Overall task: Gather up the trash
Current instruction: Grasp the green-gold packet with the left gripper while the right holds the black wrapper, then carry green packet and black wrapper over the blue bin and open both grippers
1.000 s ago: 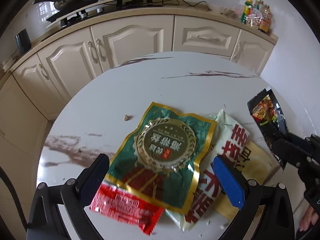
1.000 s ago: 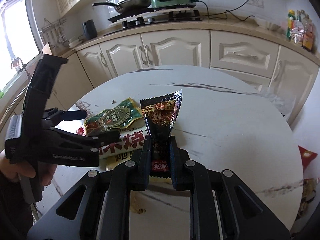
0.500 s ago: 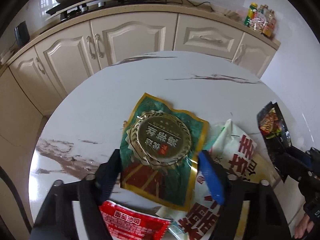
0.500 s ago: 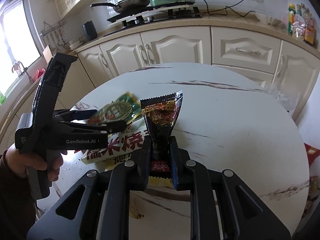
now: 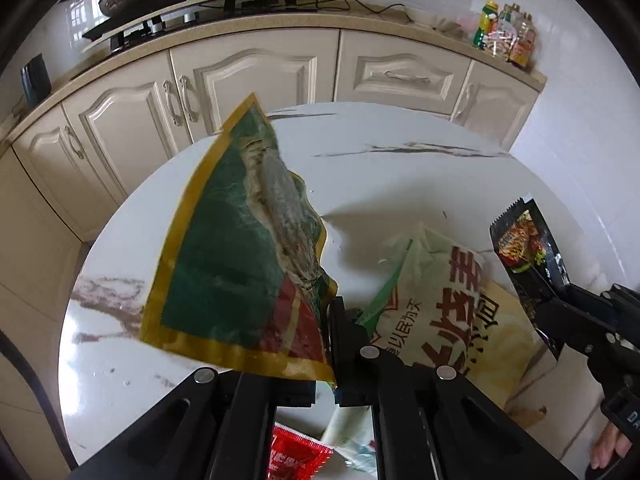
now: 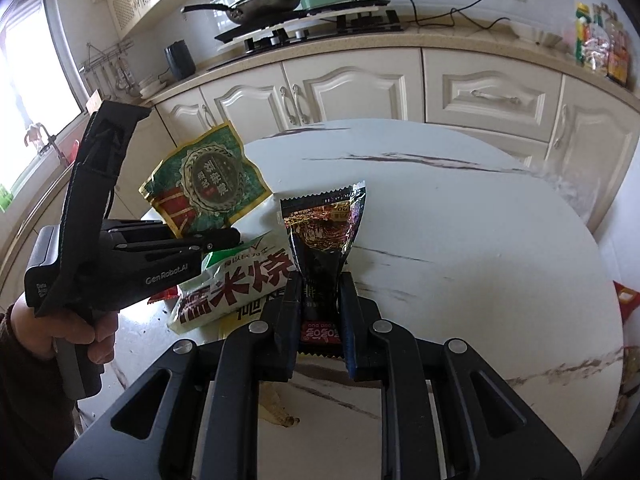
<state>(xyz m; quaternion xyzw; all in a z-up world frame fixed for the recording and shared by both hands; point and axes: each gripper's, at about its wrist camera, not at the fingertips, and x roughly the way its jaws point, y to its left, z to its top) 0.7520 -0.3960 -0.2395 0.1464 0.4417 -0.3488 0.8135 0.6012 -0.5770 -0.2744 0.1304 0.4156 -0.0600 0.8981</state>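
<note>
My left gripper (image 5: pixel 330 320) is shut on the lower edge of a green-and-gold wrapper (image 5: pixel 232 264). The wrapper stands creased and upright, clear of the white marble table (image 5: pixel 400 168). From the right wrist view the same wrapper (image 6: pixel 204 184) hangs above the left gripper (image 6: pixel 224 238). My right gripper (image 6: pixel 320 300) is shut on the neck of a black snack wrapper (image 6: pixel 322 232), held above the table's near side. A white wrapper with red characters (image 5: pixel 440 300) lies flat on a yellow one (image 5: pixel 504 344). A red wrapper (image 5: pixel 296 452) lies under the left gripper.
A brownish scrap (image 6: pixel 280 412) lies on the table near the right gripper. Cream cabinets (image 5: pixel 256 76) and a counter with a stove, pan and green appliance stand behind the table. Bottles (image 5: pixel 504 36) stand at the counter's right end. A red packet (image 6: pixel 624 296) shows beyond the table's right edge.
The left jaws went from wide open around the green wrapper to shut on it, and the wrapper rose off the table and folded upright. The right gripper kept still with the black wrapper.
</note>
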